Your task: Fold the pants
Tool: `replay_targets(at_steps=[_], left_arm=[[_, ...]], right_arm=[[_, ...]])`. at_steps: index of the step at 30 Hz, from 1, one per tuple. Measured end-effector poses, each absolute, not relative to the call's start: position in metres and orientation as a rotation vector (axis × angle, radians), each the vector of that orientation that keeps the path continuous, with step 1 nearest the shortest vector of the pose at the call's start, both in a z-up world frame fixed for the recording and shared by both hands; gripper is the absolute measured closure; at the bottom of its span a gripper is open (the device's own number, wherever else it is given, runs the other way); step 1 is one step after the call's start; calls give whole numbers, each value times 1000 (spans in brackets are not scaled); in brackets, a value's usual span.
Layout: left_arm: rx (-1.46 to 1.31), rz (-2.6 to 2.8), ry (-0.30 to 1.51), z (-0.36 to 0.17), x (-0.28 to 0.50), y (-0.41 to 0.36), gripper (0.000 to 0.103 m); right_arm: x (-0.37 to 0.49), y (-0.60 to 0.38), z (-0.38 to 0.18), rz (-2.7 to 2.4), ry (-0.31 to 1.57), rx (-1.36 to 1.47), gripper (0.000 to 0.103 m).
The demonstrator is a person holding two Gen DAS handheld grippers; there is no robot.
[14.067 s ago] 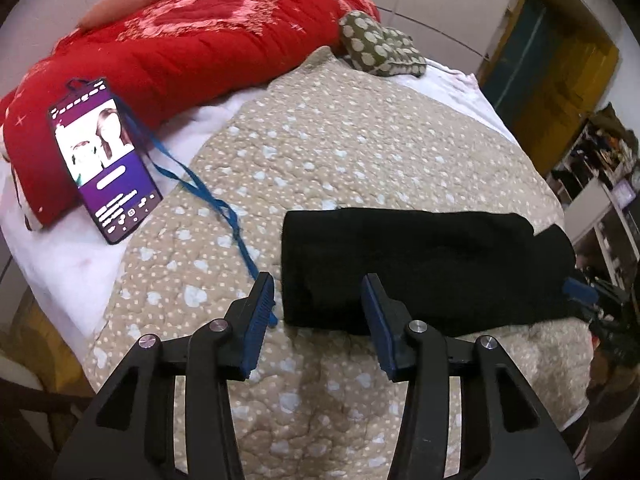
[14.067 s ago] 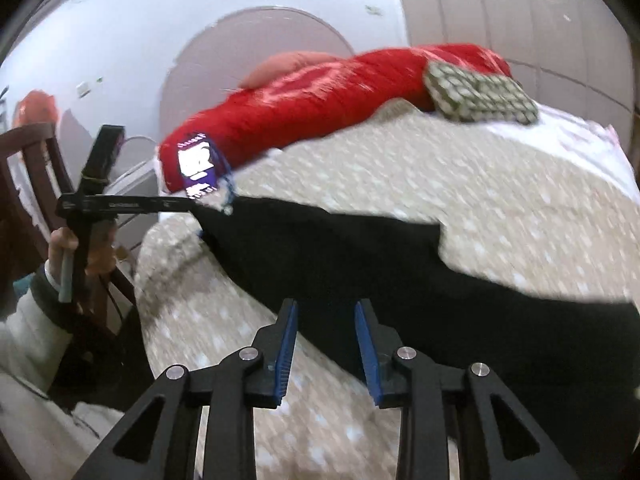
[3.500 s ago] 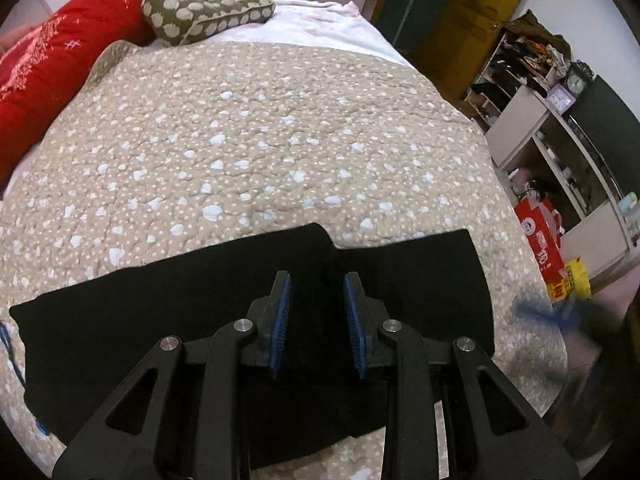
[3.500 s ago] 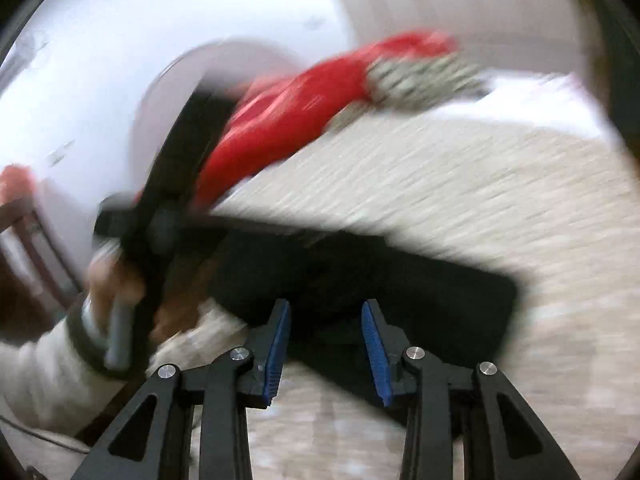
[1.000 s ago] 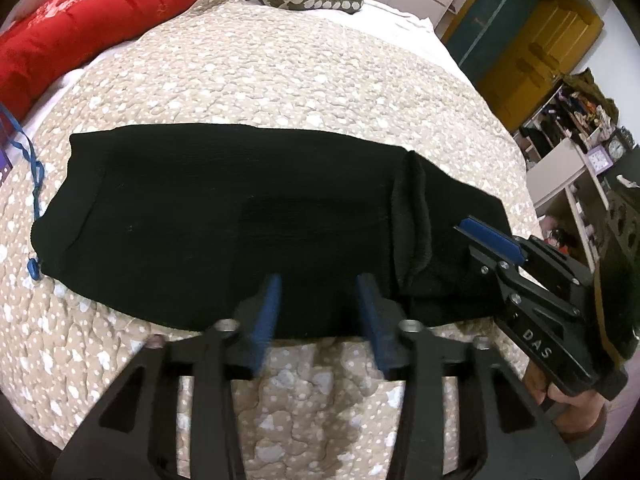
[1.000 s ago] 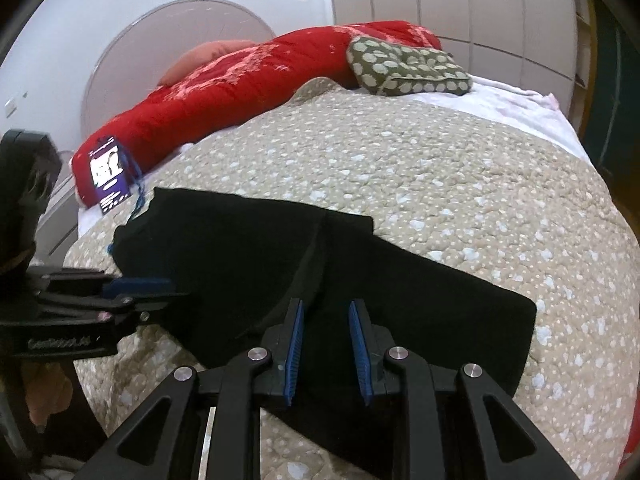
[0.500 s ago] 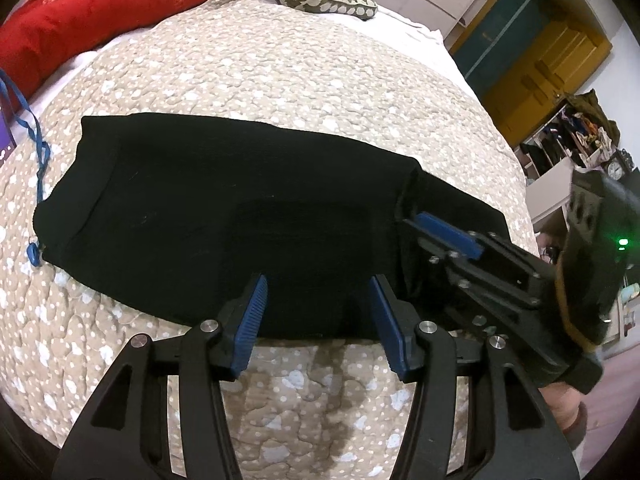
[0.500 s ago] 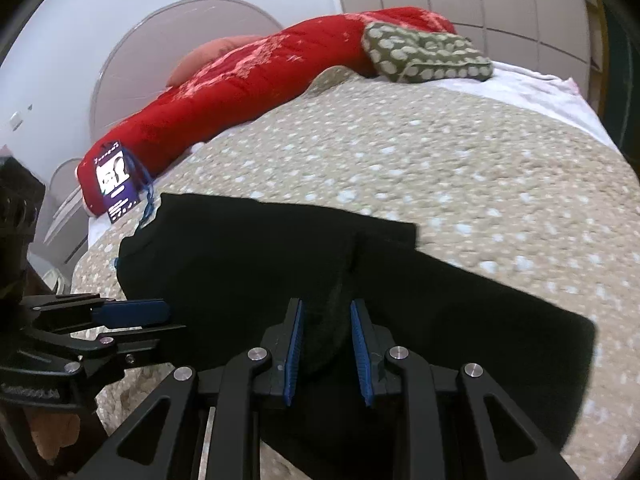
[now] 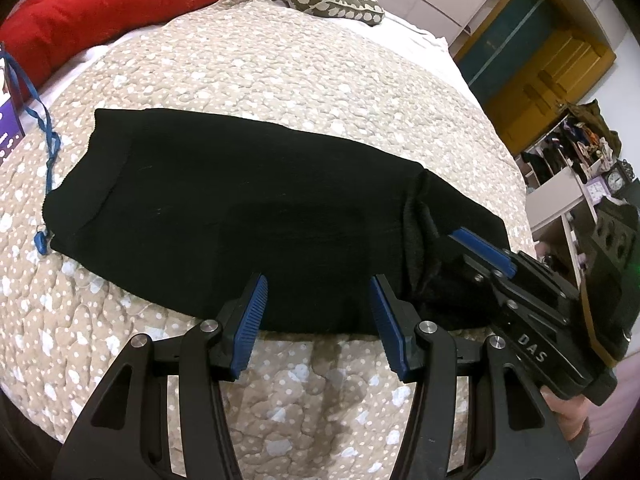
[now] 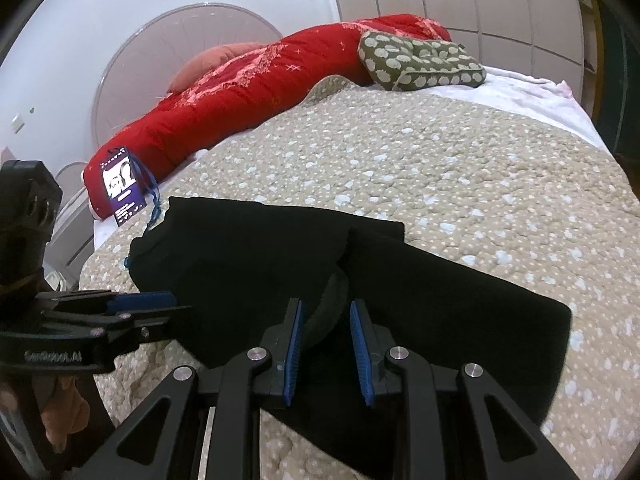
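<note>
Black pants lie folded lengthwise across spotted quilt on bed. Left tongs gape wide over pants' near edge, nothing between pads. Right tongs, jaws narrow, pinch bunched pants fold. Red duvet, olive cushion far behind.

Even, fairly bright indoor light, sharp focus around both sets of jaws. Fisheye bending curves everything toward dark rounded corners. The black pants swallow detail ahead of the jaws.
</note>
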State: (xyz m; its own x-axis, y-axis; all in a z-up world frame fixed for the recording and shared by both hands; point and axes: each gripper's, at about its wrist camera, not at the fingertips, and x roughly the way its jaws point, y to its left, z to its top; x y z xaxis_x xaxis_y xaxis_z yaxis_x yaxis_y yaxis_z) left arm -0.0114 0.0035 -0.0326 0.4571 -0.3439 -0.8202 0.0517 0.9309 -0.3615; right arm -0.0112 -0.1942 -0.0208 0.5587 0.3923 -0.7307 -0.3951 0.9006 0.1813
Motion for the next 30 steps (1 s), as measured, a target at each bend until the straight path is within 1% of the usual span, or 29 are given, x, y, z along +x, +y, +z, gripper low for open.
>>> replay_targets(at_steps=[7,10,15,19,23,24,25,26,30], left_arm=[[-312,-239,1073,-31,-19,8,50],[-321,-246,1071,-30,-22,9,43],[-325,-243,1073,-28,-22,11,43],[-356,-240,1076,-28,-24,19,43],[-401,-243,1067,-29,-30,32,42],[-414,-239,1065,-29,-32,37,41],[-430,-235,1062,-30,-34,41,35],[-453,-227,1058,-31,-37,48,31],[-526,-200,1040,-33,-46,69,31]], right_arm=[[-24,-207,-20,404,843,-28,80],[-23,-208,-24,402,858,-20,80],[-23,-201,-26,424,858,-21,80],[-17,-191,-30,442,865,-28,75],[-8,-179,-35,463,887,-40,75],[-8,-176,-35,467,886,-47,74],[-7,-173,-34,473,881,-59,74],[-6,-169,-32,482,877,-65,74],[-3,-158,-21,525,857,-77,73]])
